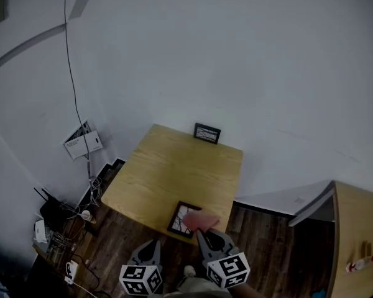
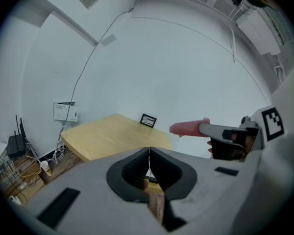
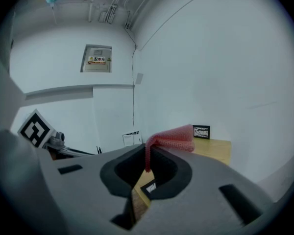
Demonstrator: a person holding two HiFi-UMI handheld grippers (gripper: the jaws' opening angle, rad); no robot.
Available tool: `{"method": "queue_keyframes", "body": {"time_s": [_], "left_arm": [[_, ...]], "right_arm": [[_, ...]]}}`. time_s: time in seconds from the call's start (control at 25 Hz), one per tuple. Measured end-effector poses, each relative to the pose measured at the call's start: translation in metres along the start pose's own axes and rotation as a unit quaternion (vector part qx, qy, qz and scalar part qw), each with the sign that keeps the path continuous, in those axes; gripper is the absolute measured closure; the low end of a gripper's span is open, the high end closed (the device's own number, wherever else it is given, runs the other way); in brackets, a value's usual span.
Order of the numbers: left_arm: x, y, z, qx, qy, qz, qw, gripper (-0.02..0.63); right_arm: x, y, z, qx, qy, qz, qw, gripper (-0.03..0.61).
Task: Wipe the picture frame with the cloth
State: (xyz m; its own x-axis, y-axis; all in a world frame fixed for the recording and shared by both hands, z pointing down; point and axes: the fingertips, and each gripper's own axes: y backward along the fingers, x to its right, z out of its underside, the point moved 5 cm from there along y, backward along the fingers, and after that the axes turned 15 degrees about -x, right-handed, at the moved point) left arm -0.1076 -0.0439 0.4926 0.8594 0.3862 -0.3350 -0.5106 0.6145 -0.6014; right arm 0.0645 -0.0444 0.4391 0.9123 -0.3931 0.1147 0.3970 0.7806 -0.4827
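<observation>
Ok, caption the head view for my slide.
Right gripper holds the cloth over a frame lying on the table.

The left gripper [image 1: 151,246] and the right gripper [image 1: 202,234] are built alike. Each has a broad pale-grey shell with smooth matt faces, narrowing to two jaws lined with black ribbed pads [image 2: 130,170] that curve round a rounded hollow. Dark rectangular slots [image 2: 59,207] are sunk into the shell on either side of that hollow. Each gripper carries a white cube [image 1: 229,270] printed with black square markers on its faces. In the left gripper view, a black block [image 2: 229,145] sits behind the right gripper's long grey jaw. Under the cubes in the head view shows a pale, perhaps olive, garment [image 1: 193,285], too dim to make out further.
</observation>
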Motion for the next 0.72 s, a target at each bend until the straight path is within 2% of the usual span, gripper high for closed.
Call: {"method": "queue_keyframes", "body": {"time_s": [0.36,0.56,0.72], "left_arm": [[-0.005,-0.051,-0.020,-0.010,0.026,-0.030,0.9992,0.609],[-0.006,-0.079,-0.022,-0.017,0.032,-0.044,0.9984,0.609],[-0.011,-0.097,-0.018,-0.027,0.053,-0.052,0.9969,0.609]], "right_arm": [[0.043,-0.054,-0.012,-0.021,0.013,-0.045,0.999,0.568],[0.061,-0.082,-0.009,-0.033,0.022,-0.069,0.997,0.568],[0.068,-0.102,-0.002,-0.049,0.035,-0.081,0.995,0.568]]}}
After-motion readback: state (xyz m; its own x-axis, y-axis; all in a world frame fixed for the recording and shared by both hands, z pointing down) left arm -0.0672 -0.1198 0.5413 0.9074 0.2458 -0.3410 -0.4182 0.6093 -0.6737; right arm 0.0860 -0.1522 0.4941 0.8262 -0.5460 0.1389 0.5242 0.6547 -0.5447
